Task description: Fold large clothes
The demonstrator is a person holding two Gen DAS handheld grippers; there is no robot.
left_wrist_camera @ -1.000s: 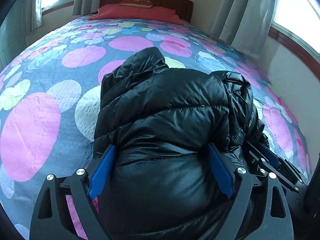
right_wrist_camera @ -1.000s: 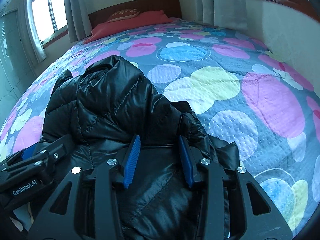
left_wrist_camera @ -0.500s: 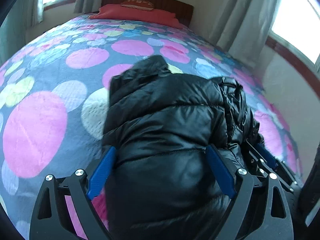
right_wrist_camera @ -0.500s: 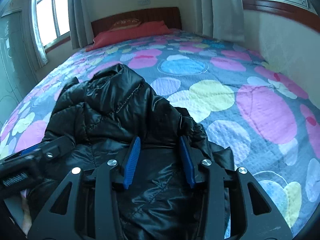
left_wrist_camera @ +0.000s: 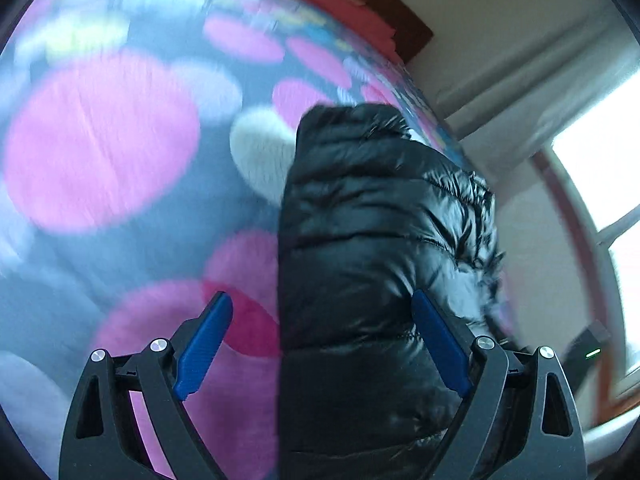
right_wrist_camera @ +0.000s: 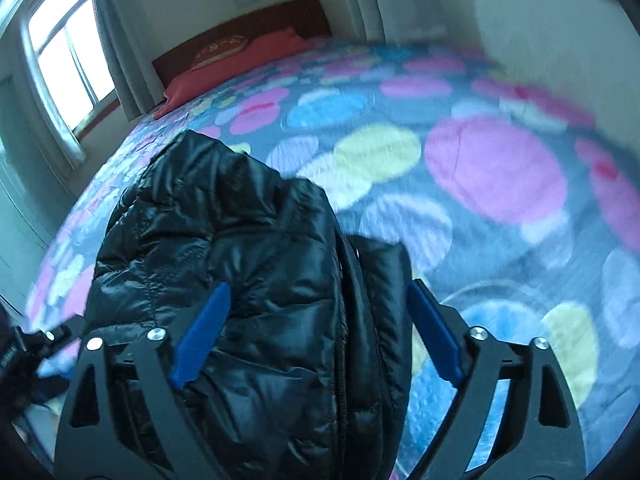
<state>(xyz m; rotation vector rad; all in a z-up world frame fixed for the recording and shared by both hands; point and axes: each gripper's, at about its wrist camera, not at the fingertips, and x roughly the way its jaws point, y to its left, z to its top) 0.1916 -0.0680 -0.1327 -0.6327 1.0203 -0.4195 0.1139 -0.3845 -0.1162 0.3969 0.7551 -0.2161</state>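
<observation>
A shiny black puffer jacket (left_wrist_camera: 376, 248) lies folded in a long bundle on the bed; it also shows in the right wrist view (right_wrist_camera: 240, 264). My left gripper (left_wrist_camera: 320, 344) is open over the near end of the jacket, its left finger over bare bedspread. My right gripper (right_wrist_camera: 316, 336) is open wide, its blue fingers (right_wrist_camera: 200, 332) spanning the jacket's near end and zipper edge. Neither gripper holds anything. Both views are blurred by motion.
The bedspread (right_wrist_camera: 496, 176) is grey with pink, blue and yellow circles. A red pillow (right_wrist_camera: 240, 60) and wooden headboard (right_wrist_camera: 256, 20) are at the far end. Curtained windows (right_wrist_camera: 64, 64) flank the bed. The other gripper shows at the left edge (right_wrist_camera: 24, 356).
My right gripper has opened wide and let go of the jacket. Both grippers have swung and tilted; the left one has shifted left off the jacket's edge.
</observation>
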